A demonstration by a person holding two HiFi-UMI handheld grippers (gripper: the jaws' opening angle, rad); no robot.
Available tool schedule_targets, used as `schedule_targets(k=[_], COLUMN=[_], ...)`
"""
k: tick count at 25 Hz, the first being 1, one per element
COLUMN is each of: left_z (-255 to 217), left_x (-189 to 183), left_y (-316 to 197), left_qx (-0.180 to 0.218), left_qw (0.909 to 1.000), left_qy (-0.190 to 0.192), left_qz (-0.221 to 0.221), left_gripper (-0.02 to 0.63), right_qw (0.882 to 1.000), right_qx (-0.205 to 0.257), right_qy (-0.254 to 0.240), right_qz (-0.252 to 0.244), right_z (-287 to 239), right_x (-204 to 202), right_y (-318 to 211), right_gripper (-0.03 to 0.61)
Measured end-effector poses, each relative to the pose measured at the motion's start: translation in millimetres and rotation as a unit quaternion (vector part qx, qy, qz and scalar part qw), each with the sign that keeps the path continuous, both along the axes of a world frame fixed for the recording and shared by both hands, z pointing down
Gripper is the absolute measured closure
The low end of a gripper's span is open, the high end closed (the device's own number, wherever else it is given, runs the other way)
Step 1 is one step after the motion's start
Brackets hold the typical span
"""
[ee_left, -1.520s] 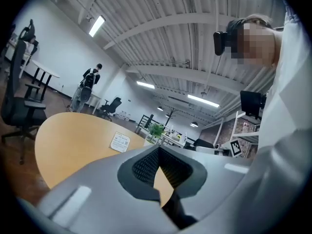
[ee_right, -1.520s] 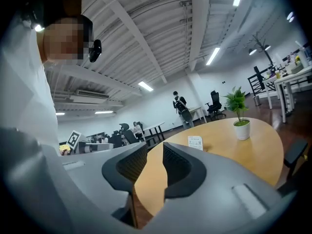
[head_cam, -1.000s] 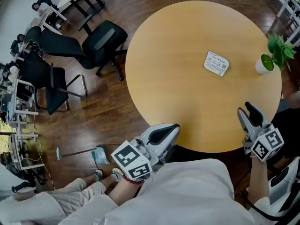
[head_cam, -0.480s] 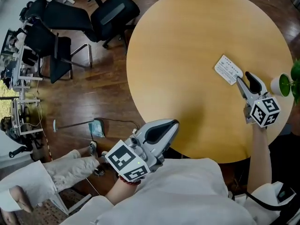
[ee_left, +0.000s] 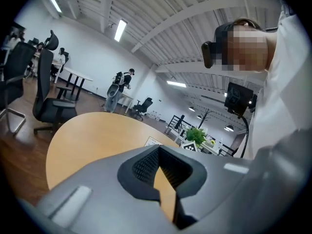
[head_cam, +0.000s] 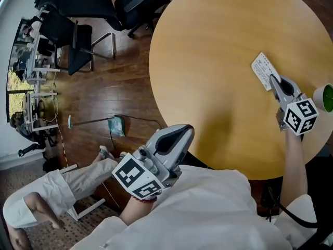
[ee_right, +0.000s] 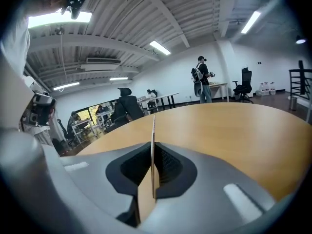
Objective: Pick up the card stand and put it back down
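White printed card stand (head_cam: 264, 69) gripped edge-on, near the right rim of the round wooden table (head_cam: 208, 61).
Right gripper (head_cam: 276, 81) jaws have just closed onto it; lift straight and slowly with a steady squeeze, so the thin card cannot pivot.

1. Desk (head_cam: 208, 77): smooth, matt, light wood top.
2. Card stand (head_cam: 263, 69): white printed sheet, paper or plastic unclear.
3. Fingers (ee_right: 219, 179): smooth matt grey plastic; dark ribbed pads (ee_right: 168, 165).
4. Floor (head_cam: 119, 87): dark, glossy wood boards.
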State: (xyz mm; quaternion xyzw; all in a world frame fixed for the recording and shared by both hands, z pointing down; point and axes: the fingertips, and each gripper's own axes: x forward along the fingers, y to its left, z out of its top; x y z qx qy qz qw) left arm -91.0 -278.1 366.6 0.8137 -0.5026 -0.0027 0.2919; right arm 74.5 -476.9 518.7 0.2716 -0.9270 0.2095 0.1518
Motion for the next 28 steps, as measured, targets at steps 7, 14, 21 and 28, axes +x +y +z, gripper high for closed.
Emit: schedule_targets(k=[7,14,21,28], left_z=[-18,-76,-55,-88], left_x=[-17,-53,-91,-108], left_y=[12,78,207,265], left_qx=[0.039,0.095,0.097,0.138], left_qw=[0.9993,0.9953,0.9935,0.9834], left_qy=[0.002,-0.014,0.039,0.101], left_qz=[-0.001,0.014,0.045,0.062], left_gripper=[0.614,0.614,0.614,0.614], right_qw=[0.998,0.994,0.992,0.99], right_qx=[0.026,0.079,0.093,0.113], right_qy=[-0.057,-0.048,-0.07,-0.053], right_qz=[0.026,0.051,0.046,0.066], right_z=[-79,-172,-209,-260], right_x=[39,72,-1,-22], right_y=[66,197,346,465], right_gripper=[0.558,0.558,0.558,0.558])
